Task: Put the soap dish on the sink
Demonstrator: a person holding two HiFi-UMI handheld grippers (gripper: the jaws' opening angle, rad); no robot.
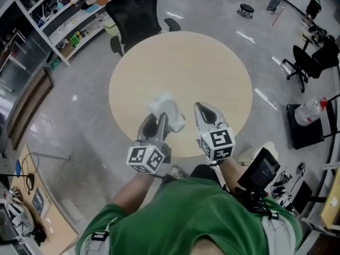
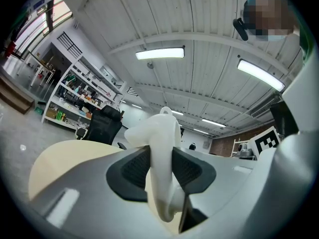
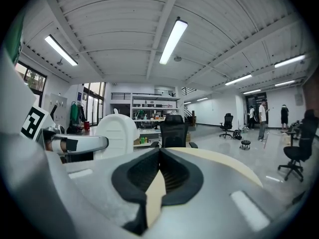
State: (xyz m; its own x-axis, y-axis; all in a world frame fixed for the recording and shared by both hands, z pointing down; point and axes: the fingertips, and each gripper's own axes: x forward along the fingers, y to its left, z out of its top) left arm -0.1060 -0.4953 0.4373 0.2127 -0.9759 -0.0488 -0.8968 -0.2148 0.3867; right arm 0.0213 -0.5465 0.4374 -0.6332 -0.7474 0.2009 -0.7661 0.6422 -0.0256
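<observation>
Two grippers hover over the round beige table (image 1: 180, 62) at lower centre of the head view. The left gripper (image 1: 158, 122) has its jaws clamped on the white plastic soap dish (image 1: 169, 110). The right gripper (image 1: 204, 112) is empty, jaws together.

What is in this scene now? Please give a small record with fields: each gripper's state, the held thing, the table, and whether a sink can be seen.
left gripper: jaws closed on the soap dish
soap dish: white, gripped between the pads, over the near part of the table
right gripper: jaws together, nothing between them
table: round, beige top
sink: not seen in any view
behind the table: black office chair, shelves
</observation>
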